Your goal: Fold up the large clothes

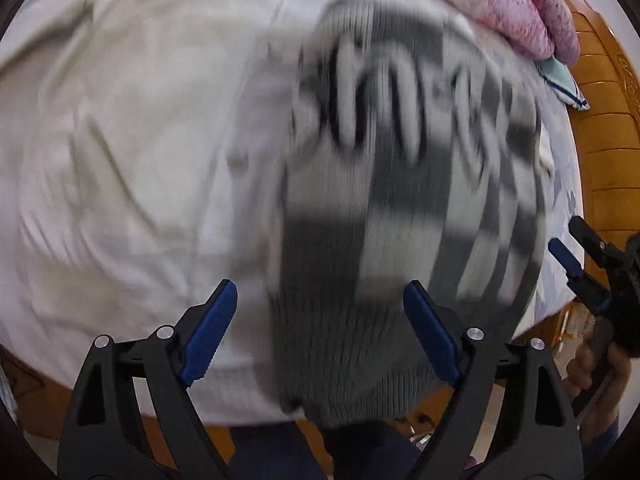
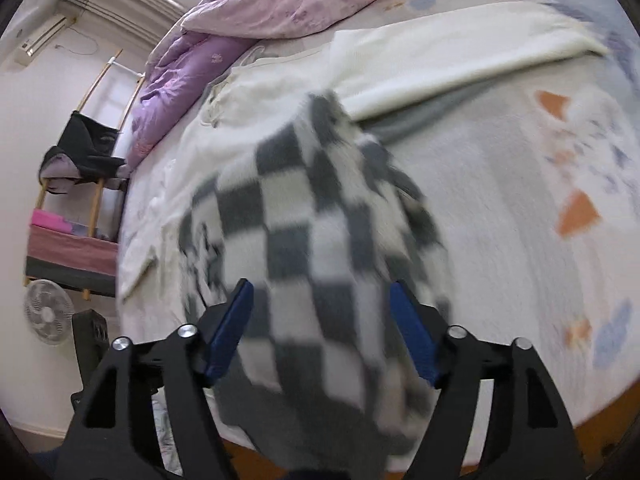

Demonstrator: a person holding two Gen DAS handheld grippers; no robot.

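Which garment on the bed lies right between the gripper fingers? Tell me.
The grey-and-white checkered sweater. It sits directly ahead of both open grippers, unlike the plain cream garment spread farther away beyond it.

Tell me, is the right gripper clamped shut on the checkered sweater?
No, the right gripper stands open, its blue pads apart on either side of the checkered sweater without pressing on it.

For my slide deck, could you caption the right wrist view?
Open right hand-held gripper above a checkered sweater lying on the bed.
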